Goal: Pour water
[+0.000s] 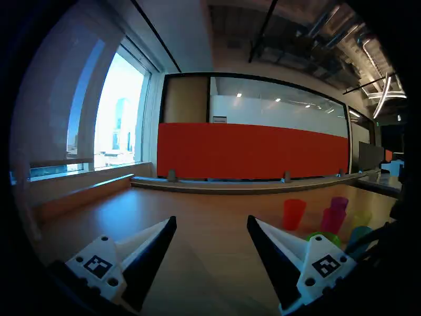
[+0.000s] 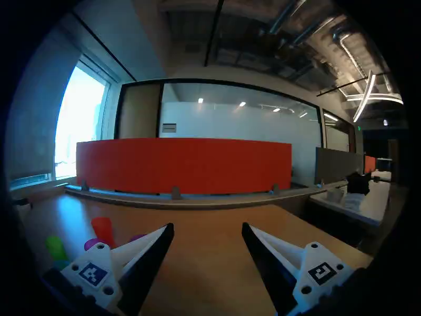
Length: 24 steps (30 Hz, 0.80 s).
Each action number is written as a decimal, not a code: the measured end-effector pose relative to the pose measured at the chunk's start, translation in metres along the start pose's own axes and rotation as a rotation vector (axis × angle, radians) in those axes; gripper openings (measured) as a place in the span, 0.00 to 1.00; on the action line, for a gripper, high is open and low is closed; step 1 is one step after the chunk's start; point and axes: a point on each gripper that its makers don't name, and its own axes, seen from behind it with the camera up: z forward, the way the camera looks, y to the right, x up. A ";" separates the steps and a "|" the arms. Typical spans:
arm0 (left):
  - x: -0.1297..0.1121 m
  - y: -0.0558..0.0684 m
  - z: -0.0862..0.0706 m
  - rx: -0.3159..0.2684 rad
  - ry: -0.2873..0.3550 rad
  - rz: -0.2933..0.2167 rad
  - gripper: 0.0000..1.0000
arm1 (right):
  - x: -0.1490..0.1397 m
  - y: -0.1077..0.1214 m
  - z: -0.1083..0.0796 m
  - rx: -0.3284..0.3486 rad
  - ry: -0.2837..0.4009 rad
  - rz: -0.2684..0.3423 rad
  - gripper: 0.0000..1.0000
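Left gripper (image 1: 211,220) hangs above the wooden counter (image 1: 158,210), fingers spread apart with nothing between them; right gripper (image 2: 207,227) is spread the same way. Coloured cups (image 1: 335,213) cluster on the counter to the left gripper's right, an orange cup (image 1: 293,214) nearest. An orange partition (image 1: 252,150) backs the counter.

In your left gripper view, the green cup (image 1: 322,237) is half hidden behind the right one of your fingers (image 1: 294,258), and the teal cup (image 1: 360,233) just right of it is cut by a dark shape (image 1: 376,237) at the picture's edge. In your right gripper view, the left one of the fingers (image 2: 134,258) covers the foot of the purple cup (image 2: 93,244), and the lime cup (image 2: 54,246) left of it is blurred. Whether any cup holds water you cannot tell, and the things on the far desk (image 2: 363,203) are too small to name.
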 end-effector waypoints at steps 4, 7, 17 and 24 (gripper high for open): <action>-0.003 0.001 0.001 0.003 0.000 -0.002 1.00 | 0.000 -0.002 0.001 0.004 0.000 0.001 1.00; -0.006 0.002 0.001 0.002 -0.004 -0.002 1.00 | 0.001 -0.004 0.001 0.006 -0.001 0.000 1.00; -0.007 0.002 0.005 0.002 0.001 0.015 1.00 | 0.001 -0.006 0.000 0.009 -0.006 0.002 1.00; -0.006 0.000 0.009 0.003 0.010 0.027 1.00 | 0.001 -0.005 -0.003 0.007 -0.008 0.003 1.00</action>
